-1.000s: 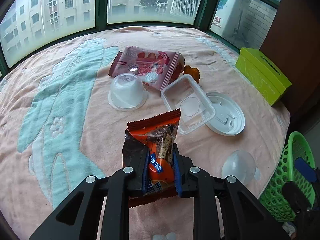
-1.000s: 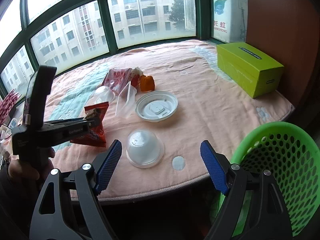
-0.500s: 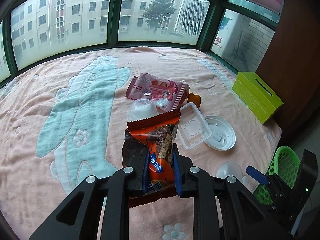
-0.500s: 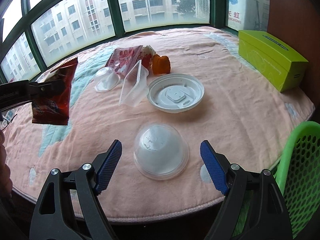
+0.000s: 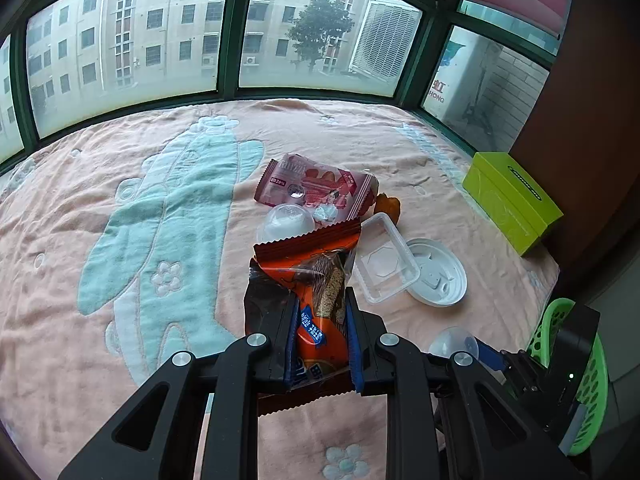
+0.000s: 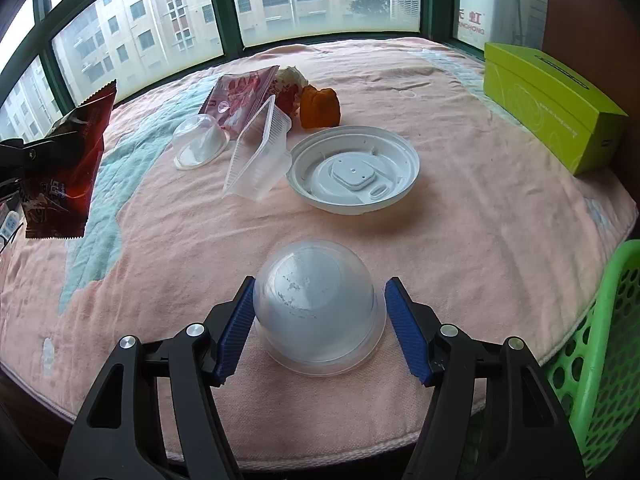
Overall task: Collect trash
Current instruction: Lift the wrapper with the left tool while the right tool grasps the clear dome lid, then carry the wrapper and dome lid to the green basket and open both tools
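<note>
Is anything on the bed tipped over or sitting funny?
Yes. The clear tray is tipped on edge, leaning on the white lid. Both clear cups sit upside down.

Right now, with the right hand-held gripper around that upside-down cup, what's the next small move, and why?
Probably close the right hand-held gripper on the cup. Its fingers are open and flank the cup on both sides, apparently not yet pressing it, and the cup sits upside down on the blanket. The left hand-held gripper already grips the wrapper, and the green basket waits at right.
</note>
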`<state>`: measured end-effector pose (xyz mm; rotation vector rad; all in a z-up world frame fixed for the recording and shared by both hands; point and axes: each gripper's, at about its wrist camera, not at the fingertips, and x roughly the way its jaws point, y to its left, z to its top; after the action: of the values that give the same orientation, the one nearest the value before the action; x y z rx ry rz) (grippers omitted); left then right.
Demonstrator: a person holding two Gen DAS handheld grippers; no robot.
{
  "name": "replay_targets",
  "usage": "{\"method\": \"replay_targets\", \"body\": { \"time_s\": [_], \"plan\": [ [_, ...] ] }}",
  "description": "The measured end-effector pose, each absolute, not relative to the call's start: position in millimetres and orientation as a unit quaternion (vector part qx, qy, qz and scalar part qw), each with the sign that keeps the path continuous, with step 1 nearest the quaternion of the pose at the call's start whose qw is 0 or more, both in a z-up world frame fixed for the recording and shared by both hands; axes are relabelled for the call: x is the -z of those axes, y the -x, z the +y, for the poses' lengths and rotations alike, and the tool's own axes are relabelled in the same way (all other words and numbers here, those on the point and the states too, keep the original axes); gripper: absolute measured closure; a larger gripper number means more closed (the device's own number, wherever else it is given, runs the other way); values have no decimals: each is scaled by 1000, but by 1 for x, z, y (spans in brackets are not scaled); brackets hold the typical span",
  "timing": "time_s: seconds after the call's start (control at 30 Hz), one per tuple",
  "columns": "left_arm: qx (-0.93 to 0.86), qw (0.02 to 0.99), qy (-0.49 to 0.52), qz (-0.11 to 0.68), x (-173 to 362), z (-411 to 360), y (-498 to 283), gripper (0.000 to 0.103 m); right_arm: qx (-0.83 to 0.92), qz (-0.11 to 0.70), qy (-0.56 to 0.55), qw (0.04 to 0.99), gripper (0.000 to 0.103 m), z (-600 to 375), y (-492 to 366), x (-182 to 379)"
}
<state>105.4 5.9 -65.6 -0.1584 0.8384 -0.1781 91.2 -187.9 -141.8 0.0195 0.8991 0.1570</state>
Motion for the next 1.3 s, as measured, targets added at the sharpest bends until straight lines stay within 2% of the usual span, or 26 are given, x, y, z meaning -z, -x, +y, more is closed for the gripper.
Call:
{"method": "replay_targets", "body": {
  "time_s": [0.73, 1.3],
  "plan": [
    [108, 916, 74, 379, 38, -16, -105, 83, -52, 368, -34, 928, 39, -214, -68, 74],
    [167, 918, 62, 356, 11, -69, -97, 83, 21, 324, -41, 945, 39, -265, -29, 31]
  ]
}}
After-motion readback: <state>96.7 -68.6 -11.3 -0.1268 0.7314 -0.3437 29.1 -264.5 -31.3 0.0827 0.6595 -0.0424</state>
